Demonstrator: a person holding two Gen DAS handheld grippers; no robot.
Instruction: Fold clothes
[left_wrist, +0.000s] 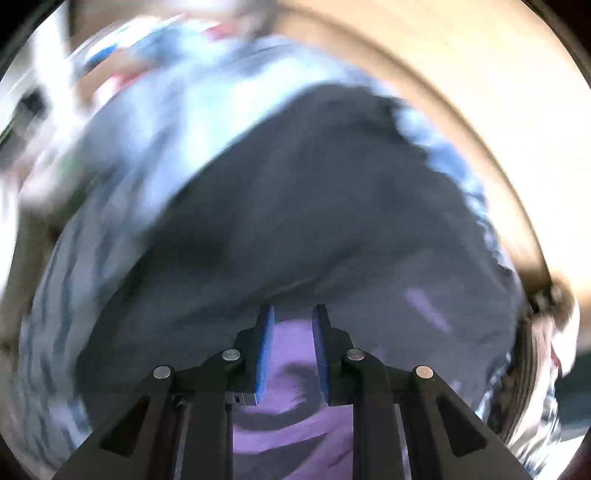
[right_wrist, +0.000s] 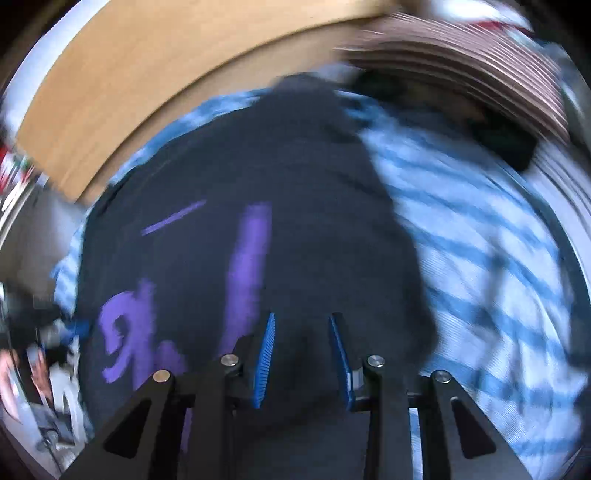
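Note:
A dark T-shirt (left_wrist: 314, 184) with a purple print (right_wrist: 247, 258) fills both views, blurred by motion. It lies over a blue-and-white striped garment (left_wrist: 147, 129) on a wooden table (left_wrist: 461, 55). My left gripper (left_wrist: 293, 310) is shut on a bunched fold of the T-shirt, with wrinkled purple fabric between its blue pads (left_wrist: 266, 354). In the right wrist view my right gripper (right_wrist: 303, 317) is narrowed on dark cloth of the same T-shirt (right_wrist: 295, 166), which humps up between its pads (right_wrist: 266, 354). The striped garment (right_wrist: 480, 240) spreads to its right.
A brown striped garment (right_wrist: 461, 62) lies at the far right of the right wrist view. Bare table top (right_wrist: 147, 74) shows beyond the T-shirt. Blurred clutter sits at the left edge (right_wrist: 37, 350) and at the far end of the left wrist view (left_wrist: 122, 62).

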